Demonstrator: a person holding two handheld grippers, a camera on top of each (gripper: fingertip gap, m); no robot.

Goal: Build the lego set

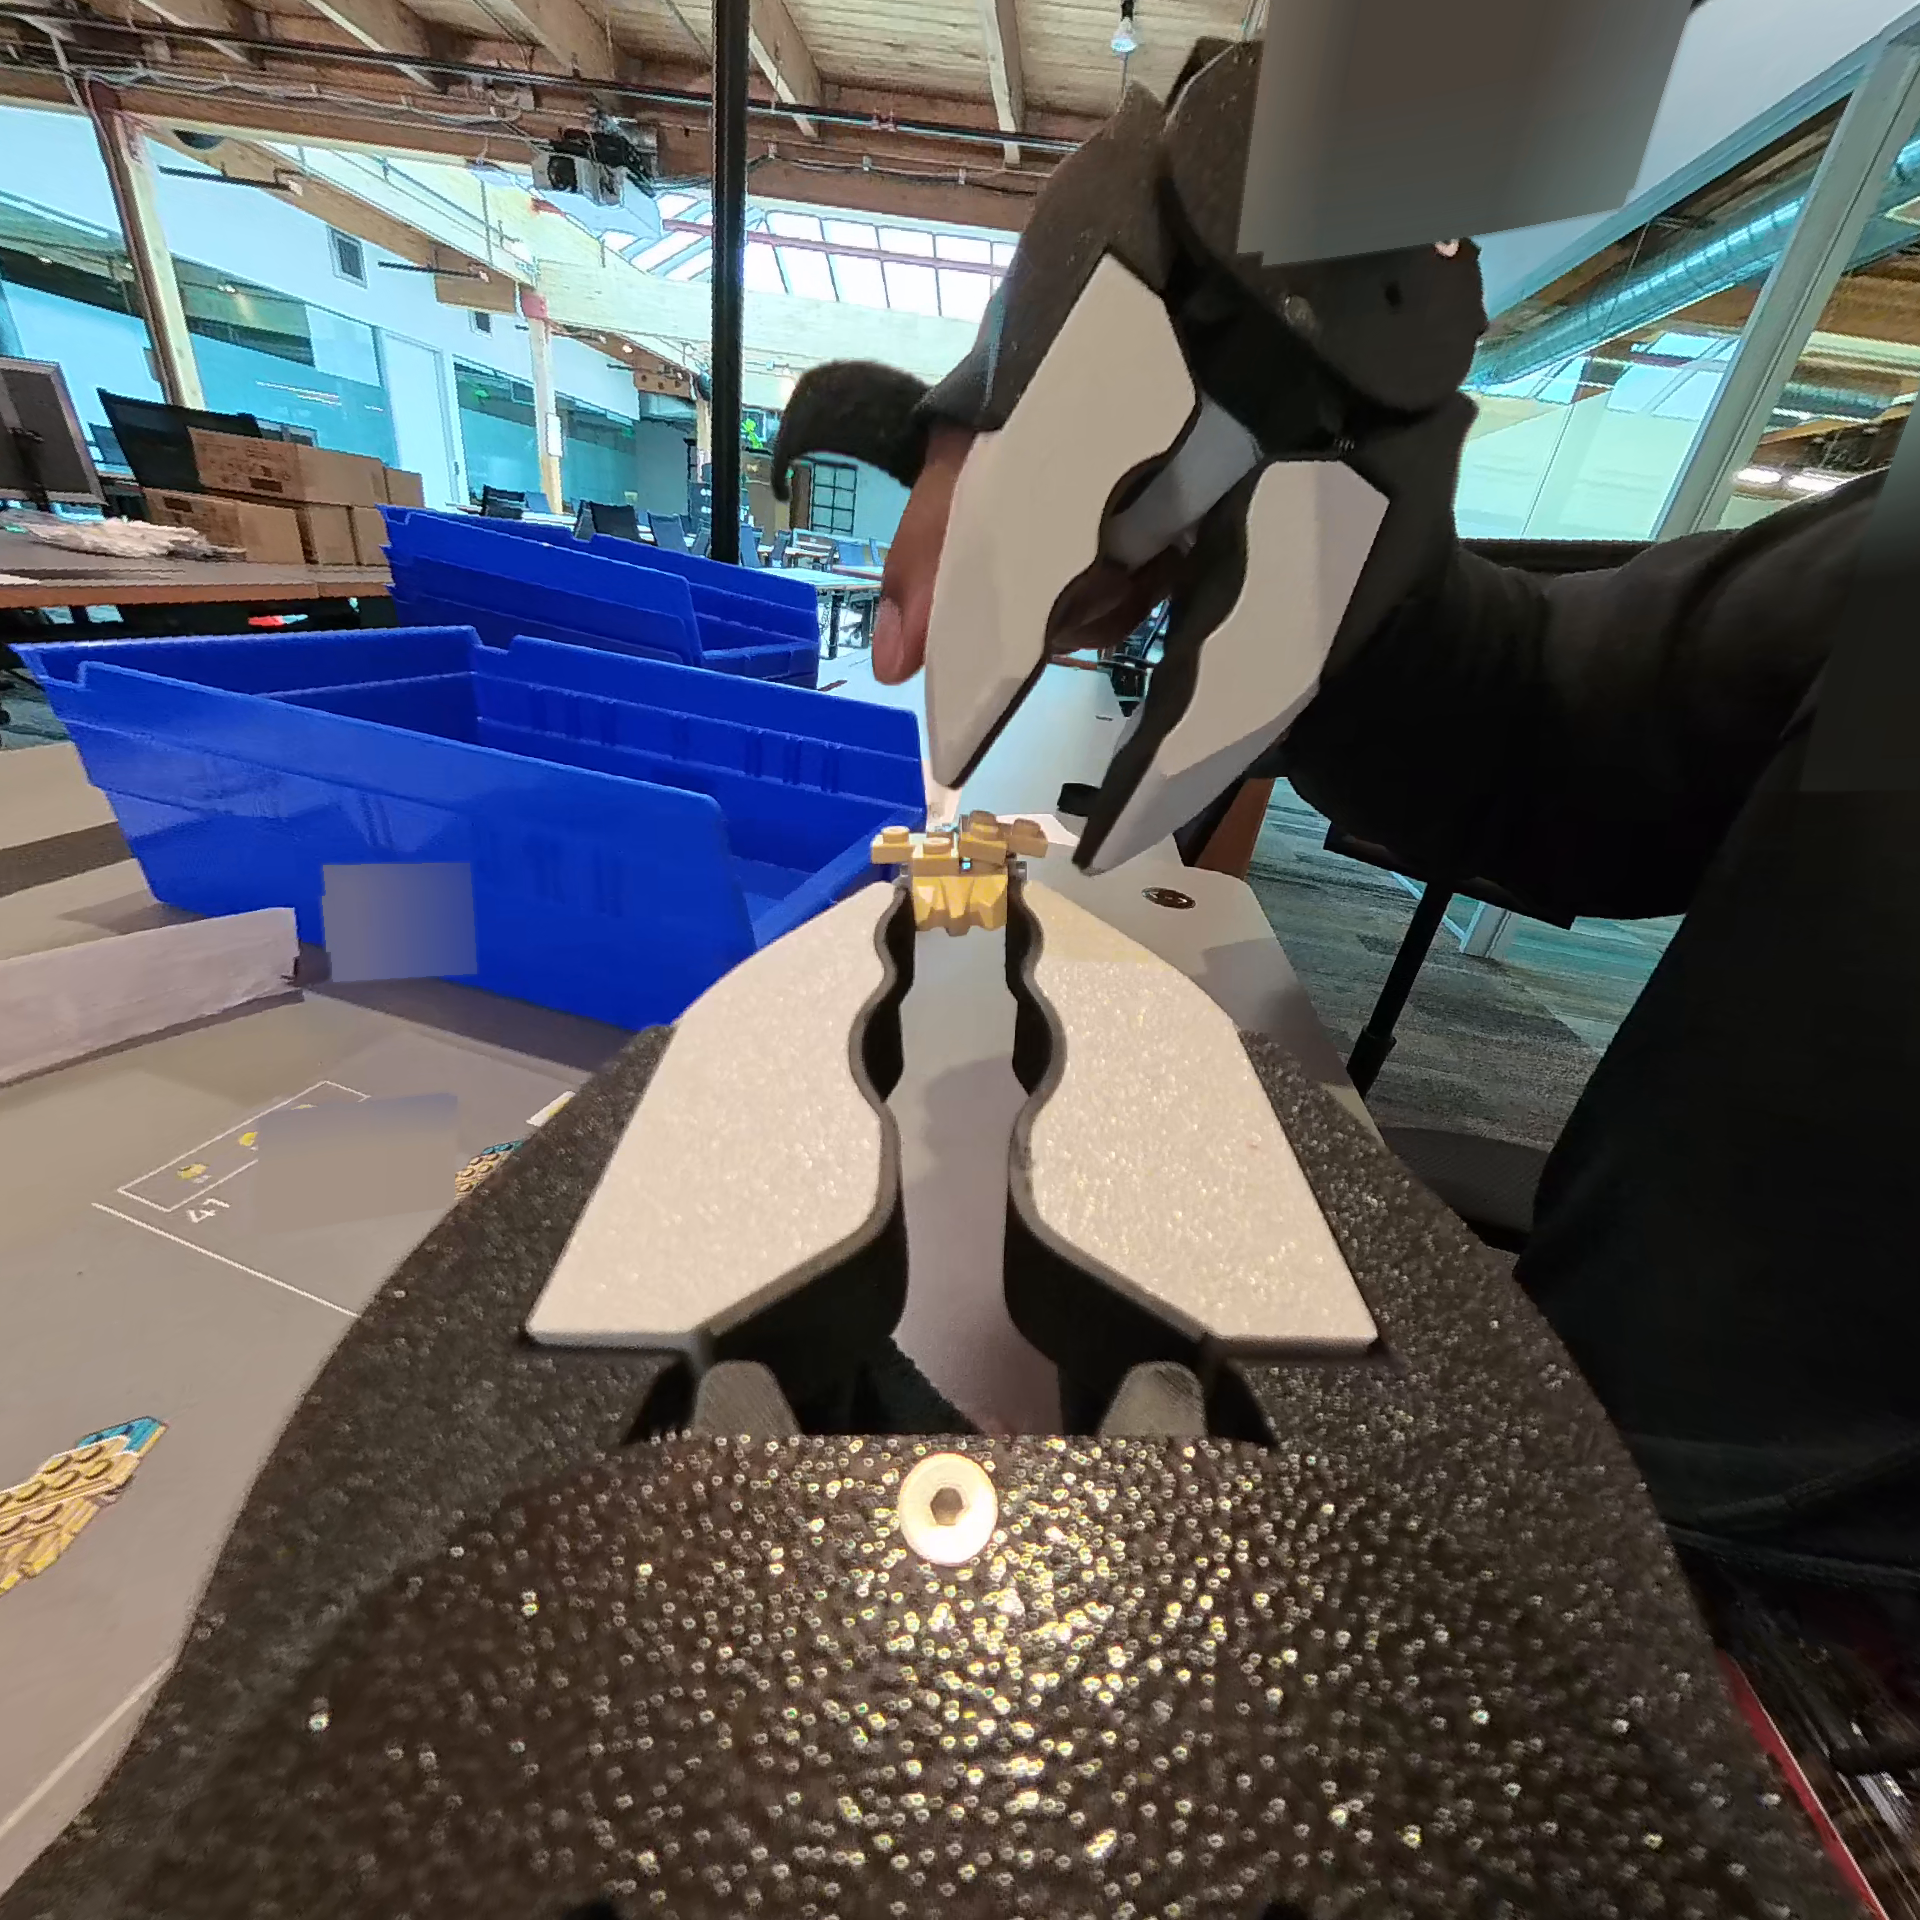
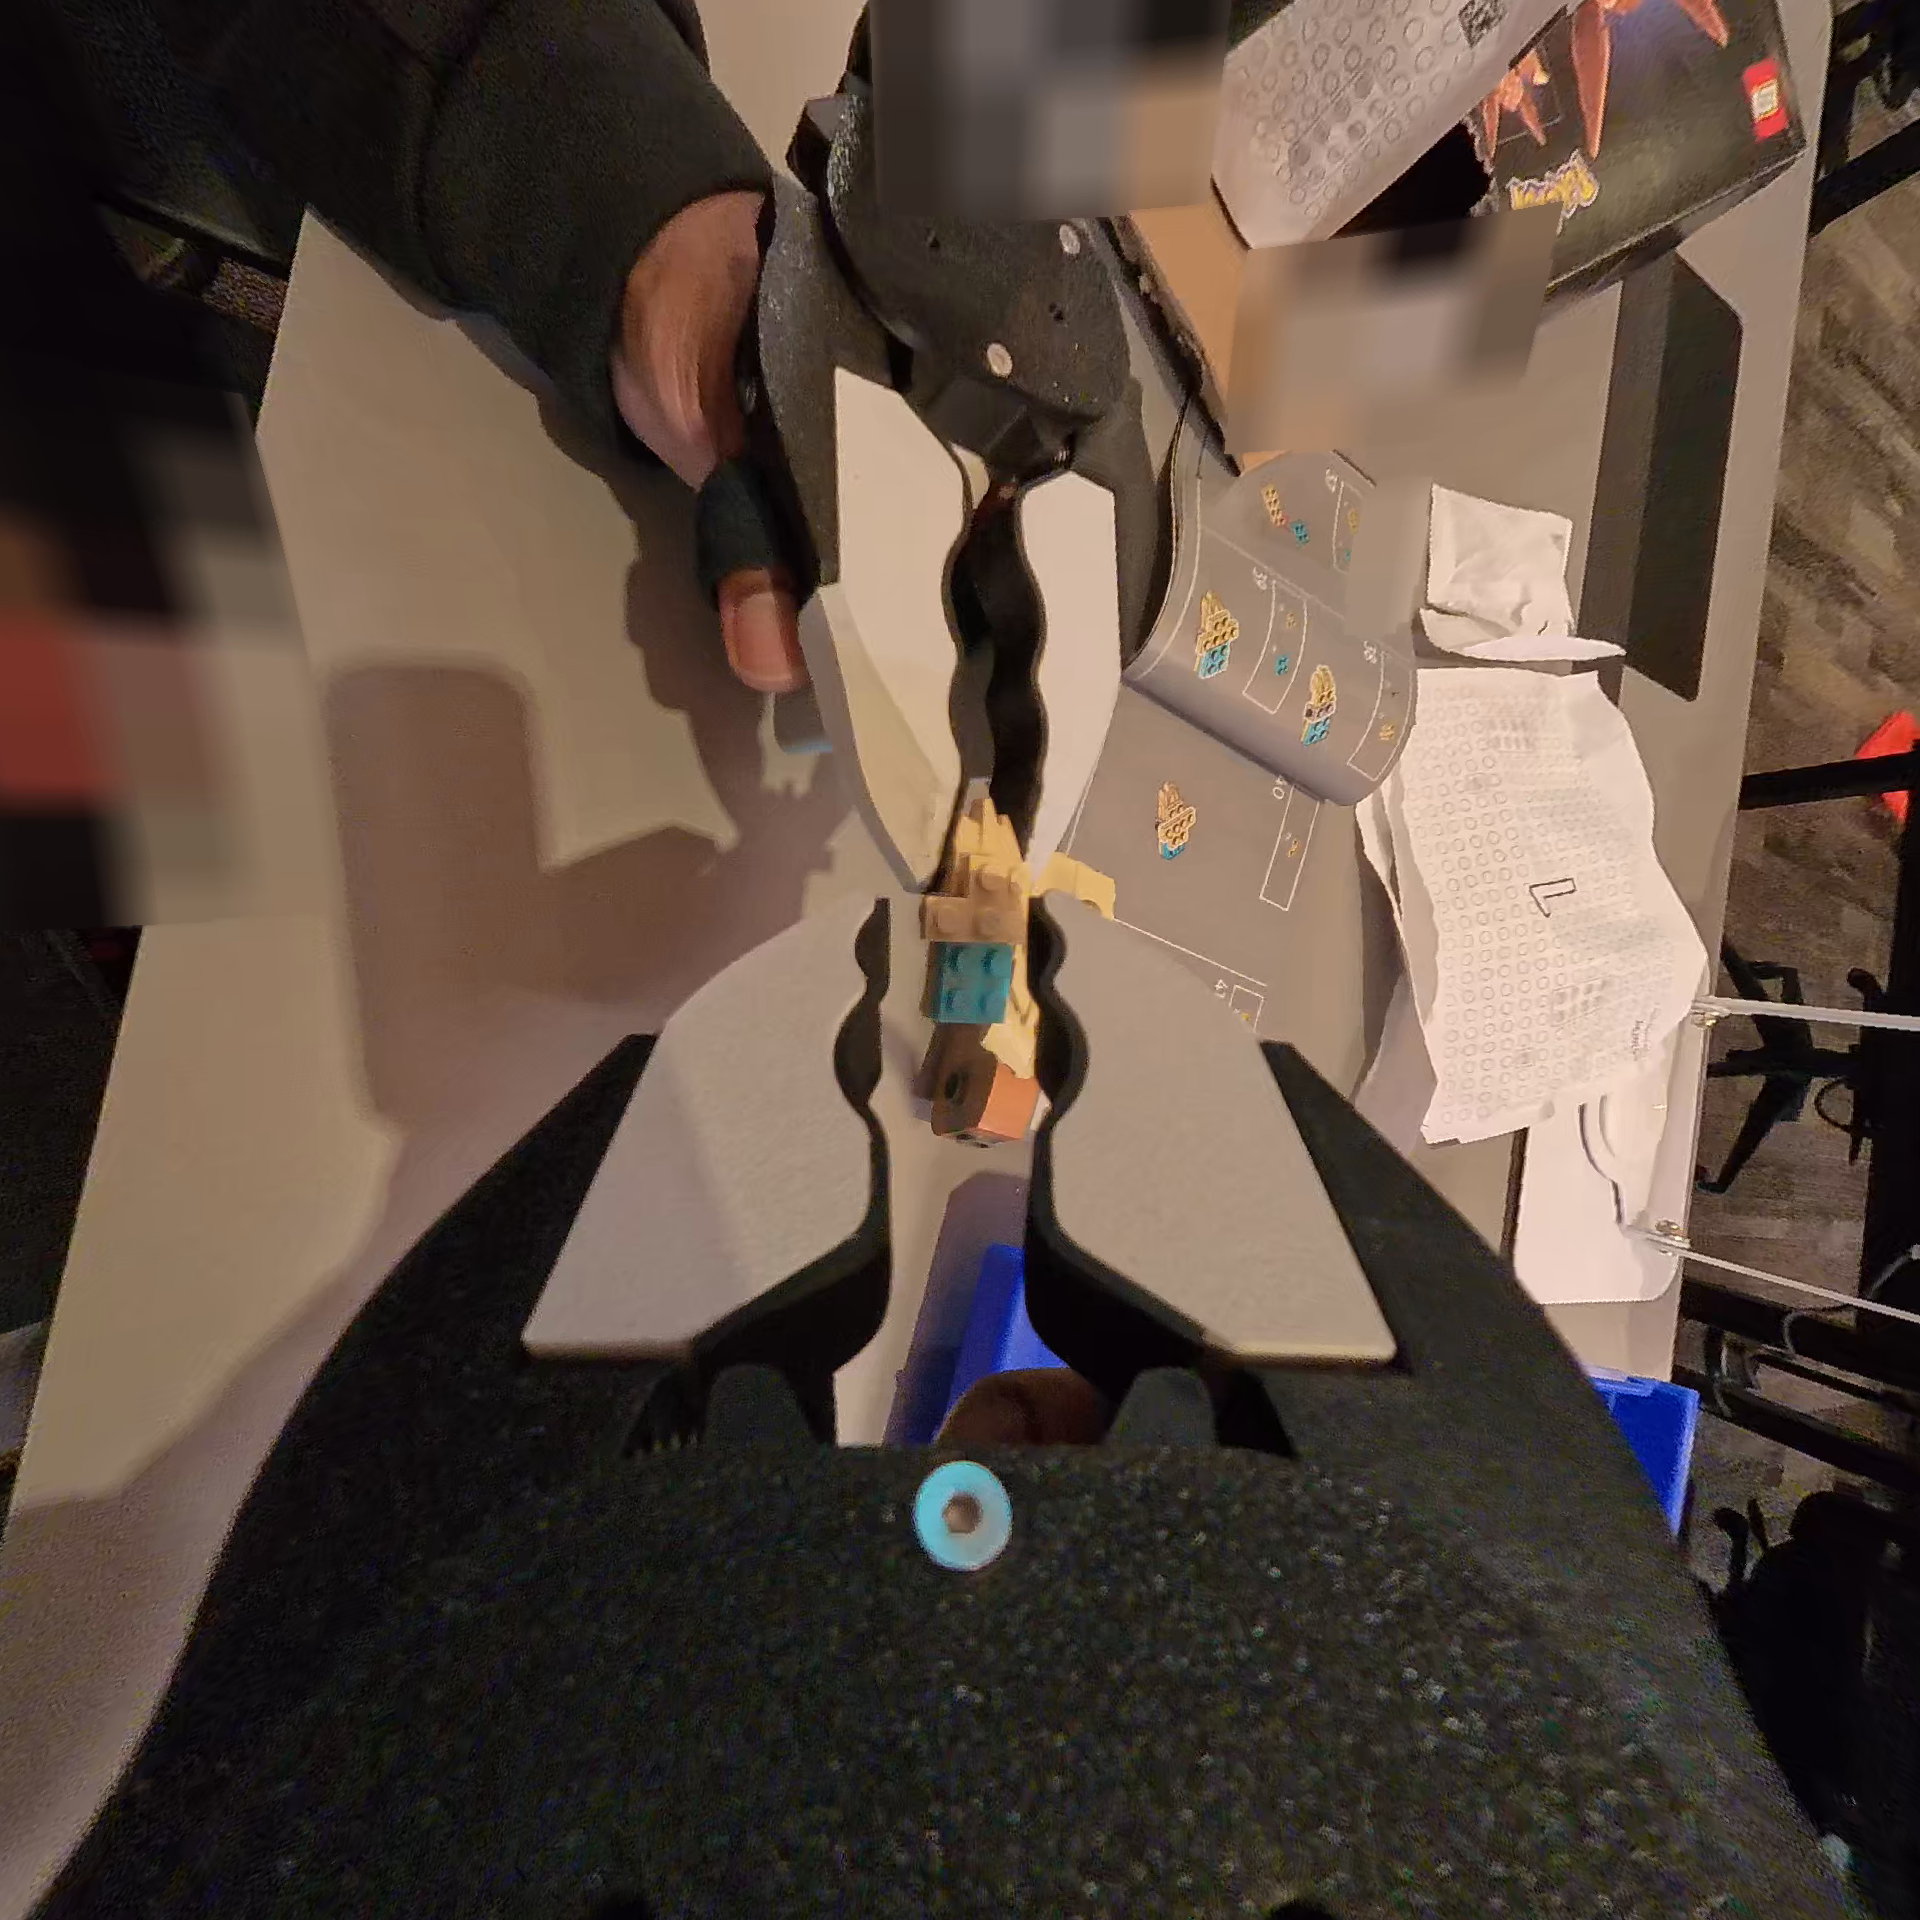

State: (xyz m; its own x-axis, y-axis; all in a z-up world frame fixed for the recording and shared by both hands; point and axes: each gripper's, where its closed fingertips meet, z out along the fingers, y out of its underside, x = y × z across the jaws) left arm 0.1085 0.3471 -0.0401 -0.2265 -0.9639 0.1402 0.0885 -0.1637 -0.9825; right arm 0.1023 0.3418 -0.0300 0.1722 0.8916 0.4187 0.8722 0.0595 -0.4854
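A small lego assembly [image 1: 958, 891] of tan pieces is clamped between the tips of my left gripper [image 1: 958, 906]. In the right wrist view the assembly [image 2: 971, 977] shows tan, teal and brown parts, and hangs from the left gripper [image 2: 977, 831], which comes in from the top. My right gripper [image 2: 961, 920] is open, with its jaws on either side of the assembly. In the left wrist view the right gripper [image 1: 1018, 826] comes down from above, its tips just over the top tan pieces. I cannot tell whether it touches them.
Blue plastic bins [image 1: 468, 790] stand on the grey table [image 1: 125, 1351] to the left. An open instruction booklet [image 2: 1247, 727] lies under the grippers. White paper bags [image 2: 1538, 904] and the set's dark box [image 2: 1621, 104] lie at the right. A person's hand [image 2: 686, 343] holds the left gripper.
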